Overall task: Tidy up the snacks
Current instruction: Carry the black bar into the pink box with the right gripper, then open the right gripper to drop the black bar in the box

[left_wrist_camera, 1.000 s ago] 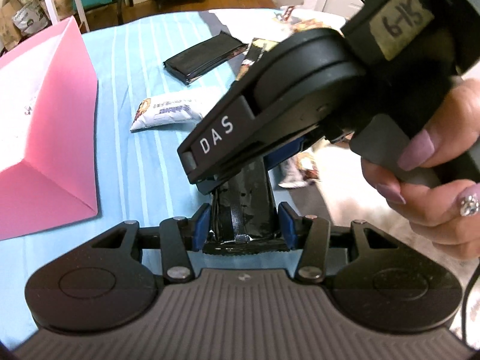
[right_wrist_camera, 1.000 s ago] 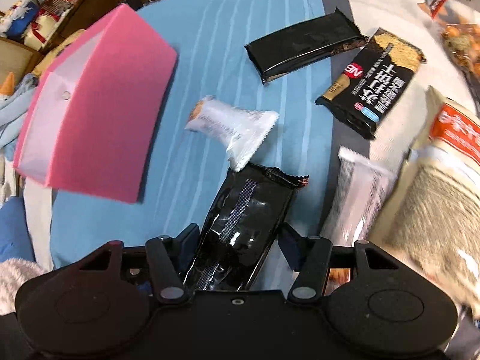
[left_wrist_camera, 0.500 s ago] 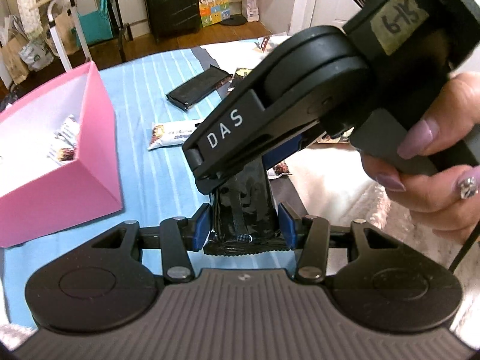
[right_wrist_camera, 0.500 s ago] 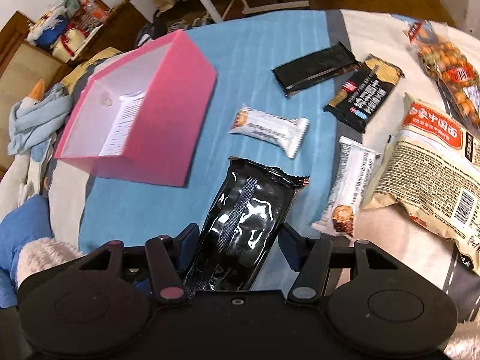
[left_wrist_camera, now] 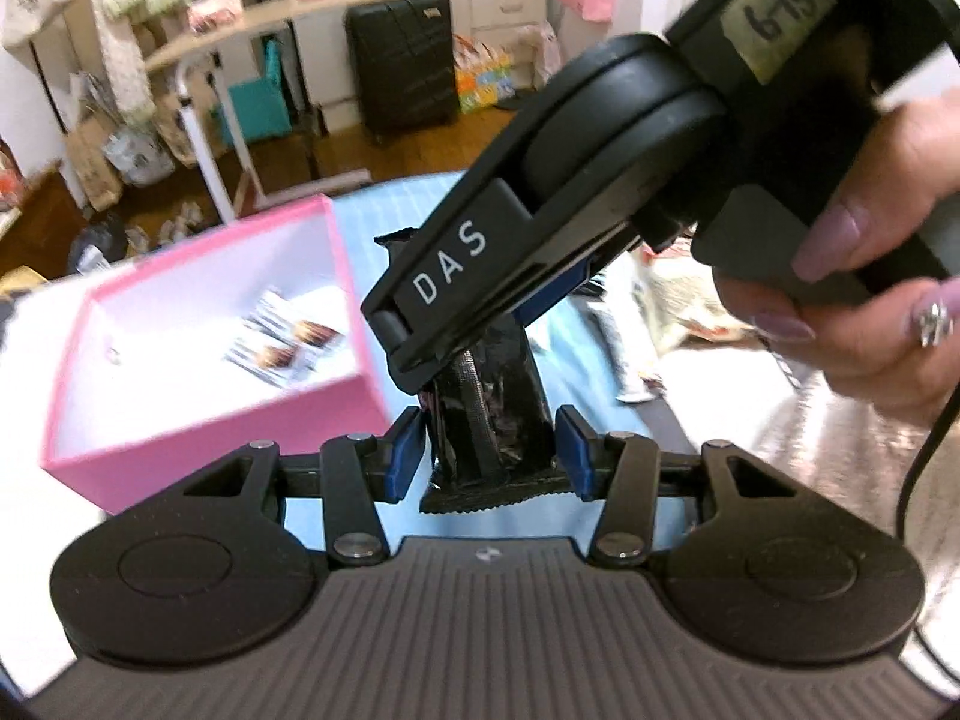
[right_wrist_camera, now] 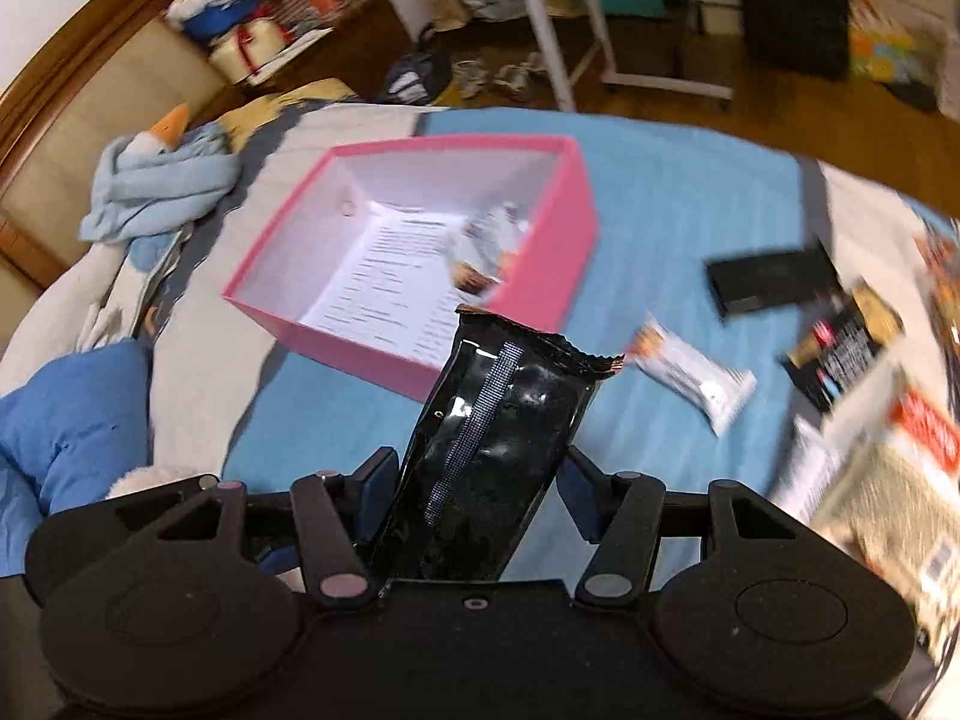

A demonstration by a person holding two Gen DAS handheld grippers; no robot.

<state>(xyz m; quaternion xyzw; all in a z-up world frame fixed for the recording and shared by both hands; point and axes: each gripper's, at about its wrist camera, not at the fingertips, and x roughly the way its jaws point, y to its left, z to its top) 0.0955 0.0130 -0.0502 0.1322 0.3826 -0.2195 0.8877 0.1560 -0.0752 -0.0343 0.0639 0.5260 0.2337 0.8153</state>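
Note:
A glossy black snack packet [right_wrist_camera: 489, 456] is held in my right gripper [right_wrist_camera: 474, 492], raised above the blue cloth just in front of the pink box [right_wrist_camera: 420, 252]. In the left wrist view the same packet [left_wrist_camera: 489, 414] hangs from the right gripper [left_wrist_camera: 474, 306] and sits between the pads of my left gripper [left_wrist_camera: 489, 453], which stand slightly apart from it. The pink box [left_wrist_camera: 204, 348] holds a few small snack packets [left_wrist_camera: 282, 342] and a printed sheet.
On the blue cloth to the right lie a white snack bar [right_wrist_camera: 696, 378], a black bar [right_wrist_camera: 774, 282], a black-and-gold packet [right_wrist_camera: 846, 348] and a large beige bag [right_wrist_camera: 888, 480]. A blue pillow [right_wrist_camera: 66, 414] and plush goose [right_wrist_camera: 156, 174] lie left.
Both grippers have risen with the black packet and moved toward the pink box, whose inside now shows. The left pads have opened slightly off the packet.

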